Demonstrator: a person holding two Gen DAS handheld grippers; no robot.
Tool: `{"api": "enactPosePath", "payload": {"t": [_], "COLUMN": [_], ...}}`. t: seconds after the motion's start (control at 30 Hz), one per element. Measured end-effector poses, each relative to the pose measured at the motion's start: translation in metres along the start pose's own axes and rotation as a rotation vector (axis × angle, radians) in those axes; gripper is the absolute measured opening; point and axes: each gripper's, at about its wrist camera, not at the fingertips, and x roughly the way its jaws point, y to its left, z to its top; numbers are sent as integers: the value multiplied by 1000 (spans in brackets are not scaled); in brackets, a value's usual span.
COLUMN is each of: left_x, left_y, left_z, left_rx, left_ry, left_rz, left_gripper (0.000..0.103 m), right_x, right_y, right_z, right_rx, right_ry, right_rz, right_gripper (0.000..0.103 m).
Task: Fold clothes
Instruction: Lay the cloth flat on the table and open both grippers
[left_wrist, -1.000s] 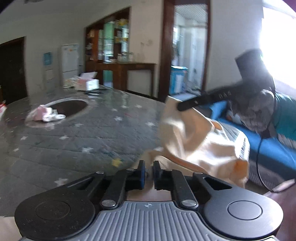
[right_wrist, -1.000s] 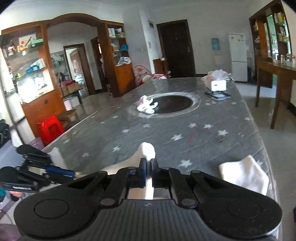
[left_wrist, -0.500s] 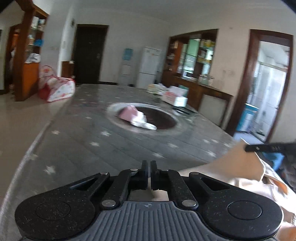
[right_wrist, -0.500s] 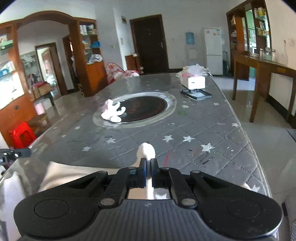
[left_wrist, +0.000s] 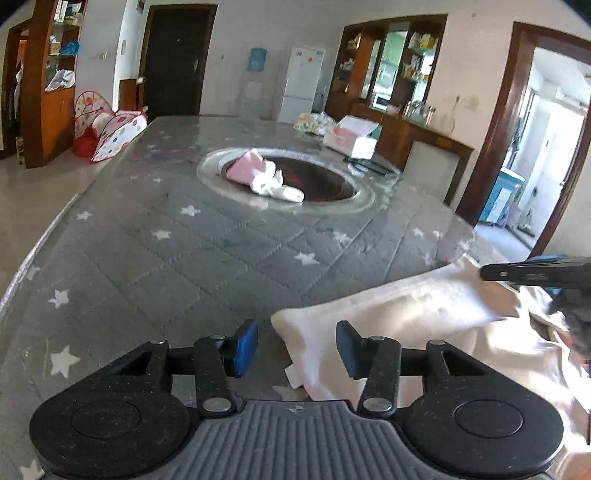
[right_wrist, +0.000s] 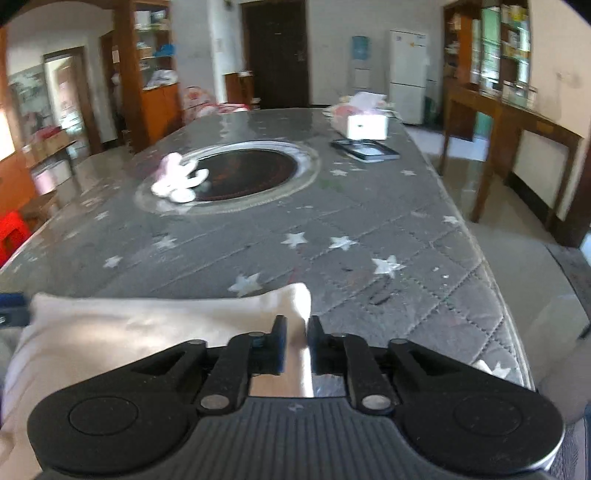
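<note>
A cream cloth (left_wrist: 406, 317) lies spread along the near edge of a grey star-patterned table (left_wrist: 192, 258). The left gripper (left_wrist: 297, 345) has just been opening; its jaws stand spread, one cloth corner lying loose between them. The right gripper (right_wrist: 295, 343) has also just been opening, its jaws slightly apart around the other corner. A pink and white bundle (left_wrist: 264, 179) sits mid-table.

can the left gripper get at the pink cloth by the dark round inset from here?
Probably yes, with a long forward reach. The left gripper is open over the cream garment, and only bare table lies between it and the pink cloth.
</note>
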Motion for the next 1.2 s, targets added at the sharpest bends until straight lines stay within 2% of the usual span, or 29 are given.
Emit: {"api": "enactPosePath", "payload": {"t": [0.07,0.1,0.13,0.33,0.47,0.53,0.7,0.77,0.83,0.87,0.93,1.03,1.2], "left_x": [7,8,8,13,22,31,59,66,68,65,56,33,-8], "left_y": [-1,-1,-1,10,20,24,32,36,41,43,46,44,20], "left_z": [-1,-1,-1,7,19,28,50,55,58,58,58,50,15], "left_rx": [-7,-7,-5,14,64,79,125,126,105,90,60,50,133], "left_ry": [24,25,22,8,5,13,16,11,13,10,4,-19,-23], "left_rz": [-5,2,12,110,153,157,223,248,246,248,255,225,171], "left_gripper": [20,16,7,6,6,6,6,11,14,20,24,24,25], "right_x": [-6,-8,-11,-11,-16,-16,-3,4,6,5,1,-8,-15], "right_y": [2,3,5,17,28,36,49,53,54,55,56,60,67], "right_z": [-3,-5,-7,-14,-14,-13,-10,-10,-12,-13,-13,-17,-27], "right_rx": [-26,-39,-51,-106,-142,-177,-196,-190,-187,-185,-182,-200,-228], "right_ry": [2,5,7,24,-12,-23,-9,5,11,8,4,-3,1], "right_rz": [16,23,30,51,41,56,85,90,92,94,98,124,132], "right_gripper": [29,29,30,30,31,31,32,32,32,32,33,39,40]}}
